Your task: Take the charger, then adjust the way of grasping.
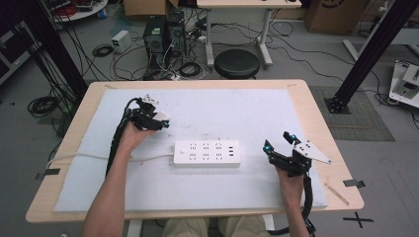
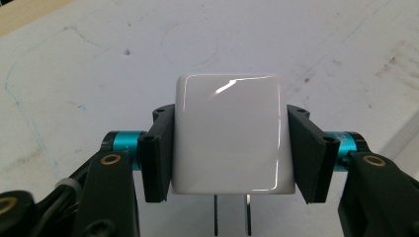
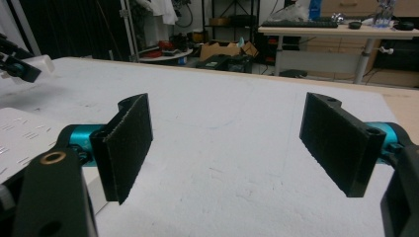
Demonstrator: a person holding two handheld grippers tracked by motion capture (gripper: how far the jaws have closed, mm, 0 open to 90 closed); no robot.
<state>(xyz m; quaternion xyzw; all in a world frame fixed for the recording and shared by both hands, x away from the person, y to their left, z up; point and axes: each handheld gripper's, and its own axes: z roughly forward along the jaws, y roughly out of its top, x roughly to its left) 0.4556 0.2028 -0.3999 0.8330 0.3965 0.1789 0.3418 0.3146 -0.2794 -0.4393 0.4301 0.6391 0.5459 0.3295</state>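
Observation:
A glossy white plug adapter (image 2: 228,133) with two metal prongs pointing toward the camera sits clamped between the pads of my left gripper (image 2: 228,158). In the high view the left gripper (image 1: 159,120) holds that white adapter (image 1: 161,117) above the mat, up and to the left of a white power strip (image 1: 207,153). The strip lies flat in the middle of the mat, its cord running off to the left. My right gripper (image 1: 278,139) stands open to the right of the strip, its black pads (image 3: 129,143) wide apart with nothing between them.
A white mat (image 1: 247,113) covers most of the wooden table (image 1: 316,113). Beyond the far edge stand a black stool (image 1: 237,63), computer cases and tangled cables on the floor. In the right gripper view the power strip's corner (image 3: 24,133) lies at the left.

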